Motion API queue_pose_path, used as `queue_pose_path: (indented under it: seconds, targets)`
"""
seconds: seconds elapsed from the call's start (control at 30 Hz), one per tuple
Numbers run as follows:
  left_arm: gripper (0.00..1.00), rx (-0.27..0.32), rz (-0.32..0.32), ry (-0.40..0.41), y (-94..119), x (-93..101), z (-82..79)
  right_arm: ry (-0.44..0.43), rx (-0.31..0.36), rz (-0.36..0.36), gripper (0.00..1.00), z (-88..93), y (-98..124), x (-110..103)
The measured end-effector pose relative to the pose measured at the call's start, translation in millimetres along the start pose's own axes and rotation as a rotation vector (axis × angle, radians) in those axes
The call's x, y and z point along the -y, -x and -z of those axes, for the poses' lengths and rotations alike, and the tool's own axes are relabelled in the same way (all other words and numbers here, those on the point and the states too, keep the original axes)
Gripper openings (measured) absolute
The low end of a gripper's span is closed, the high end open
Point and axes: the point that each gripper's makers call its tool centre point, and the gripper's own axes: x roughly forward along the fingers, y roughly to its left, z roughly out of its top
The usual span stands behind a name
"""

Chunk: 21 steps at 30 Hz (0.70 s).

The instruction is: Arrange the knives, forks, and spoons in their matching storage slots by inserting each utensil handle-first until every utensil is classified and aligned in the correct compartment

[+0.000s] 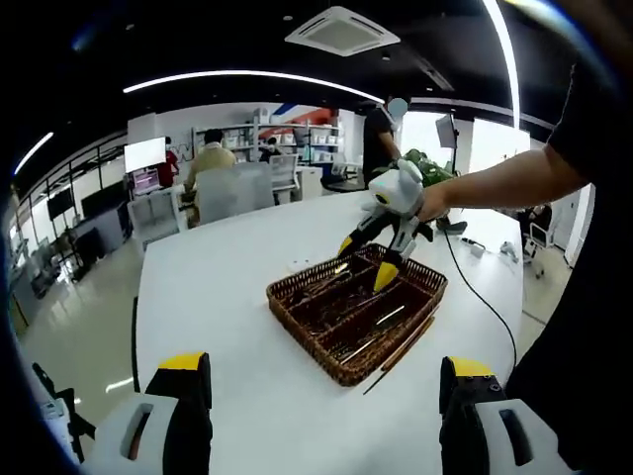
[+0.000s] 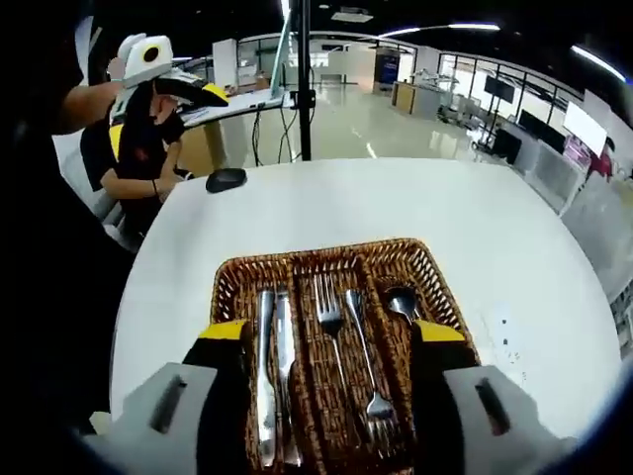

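A brown wicker tray (image 2: 237, 282) with lengthwise slots lies on the white table, right below my right gripper (image 2: 331, 371). That gripper is open, its jaws standing over the tray with nothing between them. Two knives (image 2: 269, 366) lie in the left slot, two forks (image 2: 341, 332) in the middle, and a spoon (image 2: 401, 302) on the right. In the left gripper view, the tray (image 1: 297, 287) sits mid-table with the right gripper (image 1: 366, 259) hovering over its far end, held by a hand. My left gripper (image 1: 324, 401) is open and empty, back from the tray.
A black mouse (image 2: 226, 179) lies near the table's far edge, beside a tripod pole (image 2: 304, 89). A seated person (image 2: 138, 148) is beyond that edge. A thin brown stick (image 1: 407, 346) lies along the tray, and a black cable (image 1: 487, 302) runs past it. Bare white table (image 1: 218, 287) surrounds the tray.
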Motion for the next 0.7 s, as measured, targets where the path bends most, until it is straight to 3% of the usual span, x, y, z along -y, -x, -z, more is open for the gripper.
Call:
queue_pose_path:
  seconds: [0.2, 0.5, 0.6, 0.7]
  targets:
    - [1.00, 0.031, 0.002, -0.022, -4.1, 9.2, -13.8, -0.045, 0.058, 0.100, 0.99, 2.3, 43.9, -1.5]
    - [1.00, 0.063, 0.001, -0.018, 1.8, 30.6, -22.3, -0.105, 0.142, 0.189, 0.99, 11.3, 108.5, -27.9]
    - [1.00, 0.145, -0.031, 0.014, 4.5, 31.0, -30.5, -0.148, 0.208, 0.254, 0.99, 10.4, 131.1, -32.8]
    - [1.00, 0.144, -0.055, 0.044, 5.5, 32.8, -26.0, -0.193, 0.279, 0.297, 0.99, 8.2, 149.7, -39.1]
